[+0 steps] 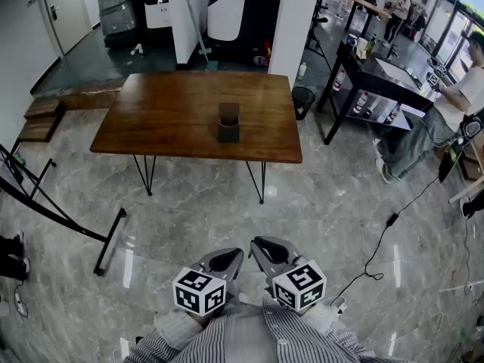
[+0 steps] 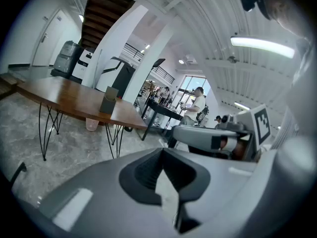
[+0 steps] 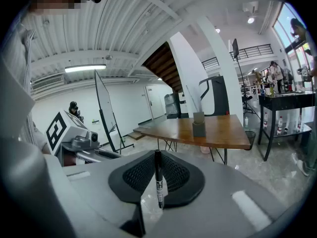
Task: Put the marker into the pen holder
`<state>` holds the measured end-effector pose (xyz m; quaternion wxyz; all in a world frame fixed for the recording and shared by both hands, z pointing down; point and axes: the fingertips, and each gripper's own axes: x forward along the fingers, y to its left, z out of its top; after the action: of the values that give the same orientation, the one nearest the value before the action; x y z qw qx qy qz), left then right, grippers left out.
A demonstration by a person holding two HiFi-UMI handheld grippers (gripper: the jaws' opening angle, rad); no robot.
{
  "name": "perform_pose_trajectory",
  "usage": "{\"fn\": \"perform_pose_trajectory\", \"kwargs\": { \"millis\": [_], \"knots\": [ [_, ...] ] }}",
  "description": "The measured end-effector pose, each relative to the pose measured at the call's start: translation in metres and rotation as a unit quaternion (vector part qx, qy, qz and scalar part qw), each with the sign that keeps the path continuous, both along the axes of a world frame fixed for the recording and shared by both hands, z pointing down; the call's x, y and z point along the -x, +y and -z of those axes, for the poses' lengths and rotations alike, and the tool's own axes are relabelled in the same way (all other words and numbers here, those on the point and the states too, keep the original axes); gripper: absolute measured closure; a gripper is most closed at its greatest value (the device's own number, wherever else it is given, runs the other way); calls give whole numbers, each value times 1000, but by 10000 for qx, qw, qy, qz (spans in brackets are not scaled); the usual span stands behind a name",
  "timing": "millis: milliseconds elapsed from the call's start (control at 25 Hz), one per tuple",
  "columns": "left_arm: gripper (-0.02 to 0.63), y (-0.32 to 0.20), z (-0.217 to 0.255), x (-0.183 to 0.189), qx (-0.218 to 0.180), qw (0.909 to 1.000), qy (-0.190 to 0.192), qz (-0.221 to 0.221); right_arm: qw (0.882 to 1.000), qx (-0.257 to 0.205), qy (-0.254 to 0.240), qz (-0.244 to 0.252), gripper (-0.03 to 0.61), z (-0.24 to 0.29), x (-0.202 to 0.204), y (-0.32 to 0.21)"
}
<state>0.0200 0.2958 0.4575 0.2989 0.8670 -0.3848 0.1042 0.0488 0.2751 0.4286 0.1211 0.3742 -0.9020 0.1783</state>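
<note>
Right gripper view shows the right gripper (image 3: 157,163) clamped on the upright marker (image 3: 158,182). The left gripper (image 2: 162,156) is closed and empty. The pen holder (image 1: 228,122) stands far off on the table (image 1: 166,119), so the thin marker could tilt or slip during the approach.

The right gripper (image 3: 157,158) clamps a black marker (image 3: 159,185) upright between its dark pads (pale print on the barrel). Beyond, the pen holder (image 3: 199,125) stands on the wooden table (image 3: 228,135), back from its near edge.
</note>
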Motion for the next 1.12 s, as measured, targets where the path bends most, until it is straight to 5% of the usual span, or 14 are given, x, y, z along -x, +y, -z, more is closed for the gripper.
{"fn": "perform_pose_trajectory", "kwargs": {
  "millis": [360, 1120],
  "knots": [
    [606, -83, -14, -3, -92, 9998, -12, -150, 9999, -56, 96, -37, 541, -14, 3, -77],
    [606, -354, 18, 59, -202, 9984, 108, -513, 9983, -274, -106, -499, 541, 20, 62, -341]
  ]
}}
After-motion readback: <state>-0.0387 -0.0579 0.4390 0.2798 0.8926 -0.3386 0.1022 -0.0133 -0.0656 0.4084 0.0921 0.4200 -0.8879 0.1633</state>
